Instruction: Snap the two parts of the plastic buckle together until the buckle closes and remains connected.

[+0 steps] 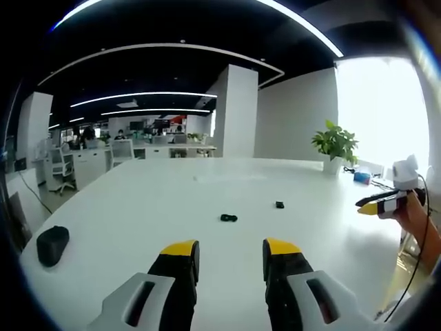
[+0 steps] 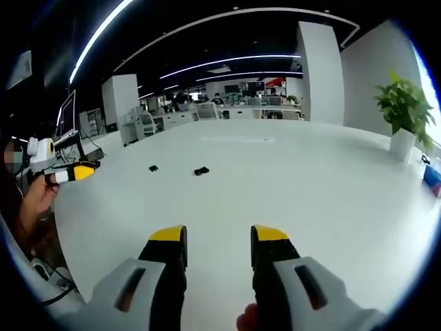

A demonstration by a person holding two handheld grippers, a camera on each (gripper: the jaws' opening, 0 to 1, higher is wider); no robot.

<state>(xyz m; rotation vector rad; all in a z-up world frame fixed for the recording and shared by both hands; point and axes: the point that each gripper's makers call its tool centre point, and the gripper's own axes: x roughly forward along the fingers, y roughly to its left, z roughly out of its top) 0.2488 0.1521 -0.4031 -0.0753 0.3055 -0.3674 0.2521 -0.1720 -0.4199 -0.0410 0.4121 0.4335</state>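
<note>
A: Could you tell the buckle parts apart on the desk (image 1: pixel 138 207)?
B: No. The two black pieces (image 1: pixel 229 218) (image 1: pixel 280 205) near the desk's middle were too small.
A: And the right tool (image 1: pixel 372 205)?
B: Small, jaws unreadable, a hand behind it.

Surfaces and finishes
Table (image 1: pixel 138 207): smooth white, slight sheen. Buckle parts (image 1: pixel 229 218) (image 1: pixel 280 205): black plastic. Left gripper (image 1: pixel 231 258) fingertips: yellow, matt.
</note>
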